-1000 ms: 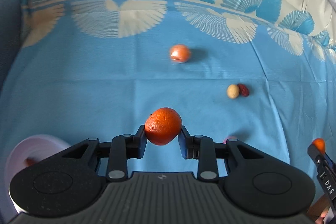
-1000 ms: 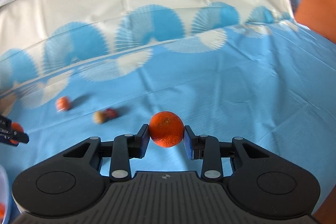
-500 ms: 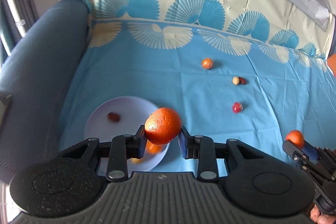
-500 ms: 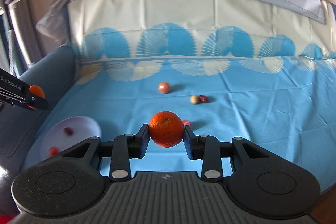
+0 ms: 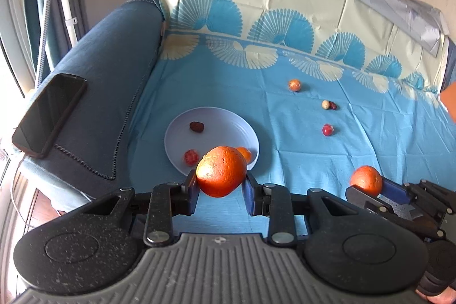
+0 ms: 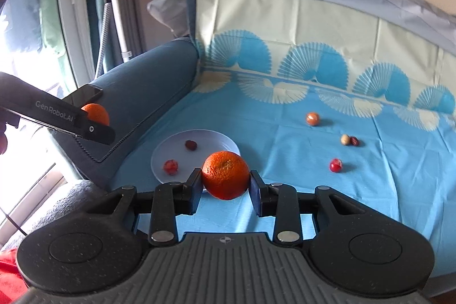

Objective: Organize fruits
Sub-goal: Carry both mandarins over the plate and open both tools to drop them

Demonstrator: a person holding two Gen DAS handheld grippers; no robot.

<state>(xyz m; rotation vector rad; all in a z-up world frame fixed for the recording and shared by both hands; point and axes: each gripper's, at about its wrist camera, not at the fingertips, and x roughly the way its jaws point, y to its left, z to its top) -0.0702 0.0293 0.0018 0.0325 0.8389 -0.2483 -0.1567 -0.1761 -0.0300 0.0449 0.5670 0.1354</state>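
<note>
Right now, both hands are up off the sofa, each with fruit in the jaws.
Left gripper [image 5: 221, 191]: jaws clamped on an orange [image 5: 221, 174], which sits squarely between the two pads, bulging above and below them, held in the air in front of the plate's near rim.
Right gripper [image 6: 225, 189]: jaws clamped on a second orange [image 6: 225, 174], centred between the pads and lifted clear of the cloth, to the right of the plate's near edge.
Plate [image 5: 225, 121]: pale, round, lying on the blue cloth close to the sofa arm.
On the plate: a dark red fruit [image 5: 196, 126] toward the back, a red fruit [image 5: 190, 157] at the front left, and an orange piece [image 5: 245, 153] half hidden behind the left gripper's orange.
Loose on the cloth: a small orange ball [image 5: 294, 85] farthest back, a beige fruit [image 5: 325, 104] touching a dark red one [image 5: 333, 105], and a red fruit [image 5: 327, 130] nearer, all well to the right of the plate.
Cloth [image 5: 285, 147]: blue with fan patterns, draped over the seat and back.
Sofa arm [image 5: 108, 70]: a black phone [image 5: 50, 114] lies flat on top.
</note>
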